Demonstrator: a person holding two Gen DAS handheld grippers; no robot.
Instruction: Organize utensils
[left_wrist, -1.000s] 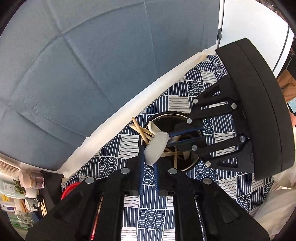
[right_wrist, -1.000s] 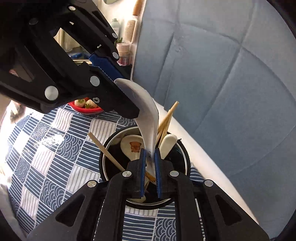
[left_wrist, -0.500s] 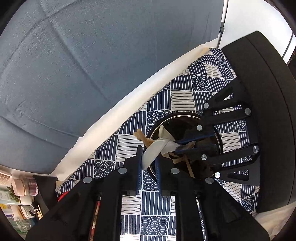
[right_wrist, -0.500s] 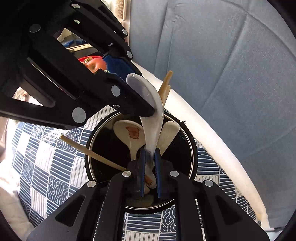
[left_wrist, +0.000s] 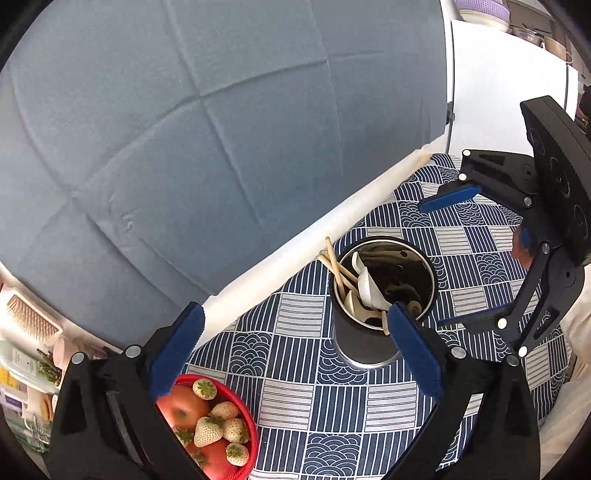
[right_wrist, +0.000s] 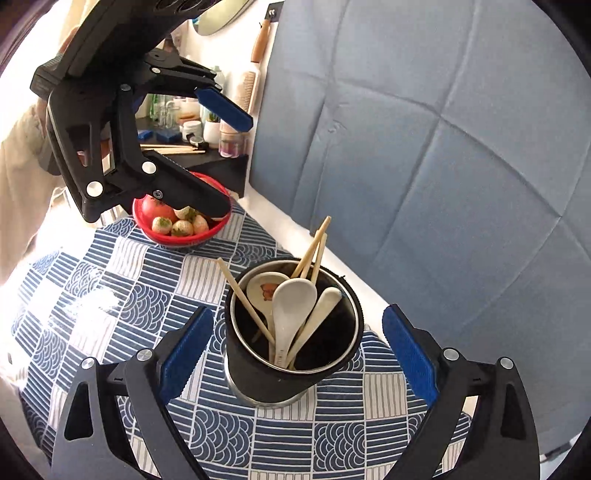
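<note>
A dark metal utensil holder (right_wrist: 293, 373) stands on the blue patterned tablecloth (right_wrist: 110, 302); it also shows in the left wrist view (left_wrist: 364, 341). It holds a white ceramic spoon (right_wrist: 291, 306), two more spoons and several wooden chopsticks (right_wrist: 312, 249). My right gripper (right_wrist: 295, 343) is open and empty, its jaws wide on either side of the holder, just in front of it. My left gripper (left_wrist: 295, 325) is open and empty, above and to the left of the holder. Each gripper shows in the other's view, the left (right_wrist: 225, 155) and the right (left_wrist: 465, 254).
A red bowl (left_wrist: 249, 424) of strawberries and apples sits on the cloth at the left, under my left gripper; it also shows in the right wrist view (right_wrist: 177, 240). A blue-grey padded panel (right_wrist: 443, 147) stands behind the table. A shelf (right_wrist: 192, 155) with jars and bottles is at the far left.
Both grippers were shut on the white spoon over the holder. Both have opened and pulled back. The spoon now rests in the holder.
</note>
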